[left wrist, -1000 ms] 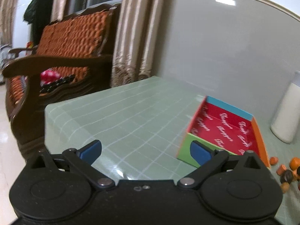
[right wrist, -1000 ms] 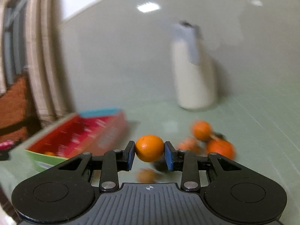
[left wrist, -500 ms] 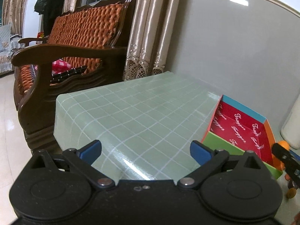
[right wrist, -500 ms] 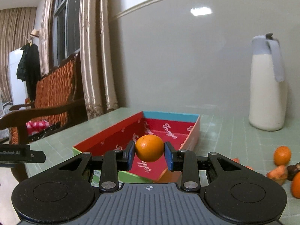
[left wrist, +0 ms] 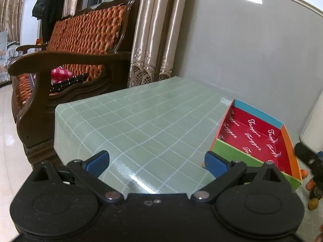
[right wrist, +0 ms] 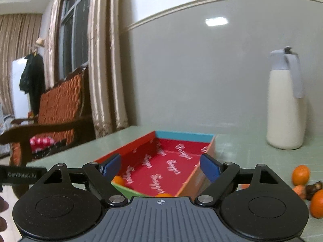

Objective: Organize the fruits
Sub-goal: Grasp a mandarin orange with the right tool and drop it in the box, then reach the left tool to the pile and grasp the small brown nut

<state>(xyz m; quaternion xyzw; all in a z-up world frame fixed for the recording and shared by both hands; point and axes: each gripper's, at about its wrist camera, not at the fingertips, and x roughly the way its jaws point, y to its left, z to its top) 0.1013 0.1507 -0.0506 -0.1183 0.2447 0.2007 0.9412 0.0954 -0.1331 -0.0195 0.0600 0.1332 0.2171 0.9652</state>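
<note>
A shallow cardboard box (right wrist: 177, 141) with a red printed inside and coloured walls lies on the green checked table (left wrist: 145, 121); it also shows in the left wrist view (left wrist: 254, 137). My right gripper (right wrist: 160, 166) is open and empty, just above the box's near end. Two oranges lie in that near end: one by the left finger (right wrist: 118, 180), one just below the gripper (right wrist: 164, 195). More oranges (right wrist: 300, 175) and dark fruits (right wrist: 313, 187) lie on the table right of the box. My left gripper (left wrist: 156, 163) is open and empty, left of the box.
A white thermos jug (right wrist: 286, 104) stands at the back right by the wall. A wooden bench with orange cushions (left wrist: 76, 46) stands beyond the table's left edge, with curtains (left wrist: 153, 34) behind it. Small fruits (left wrist: 313, 199) lie right of the box.
My right gripper has opened and let go of the orange, which now lies in the near end of the box. The left gripper stayed open and shifted slightly.
</note>
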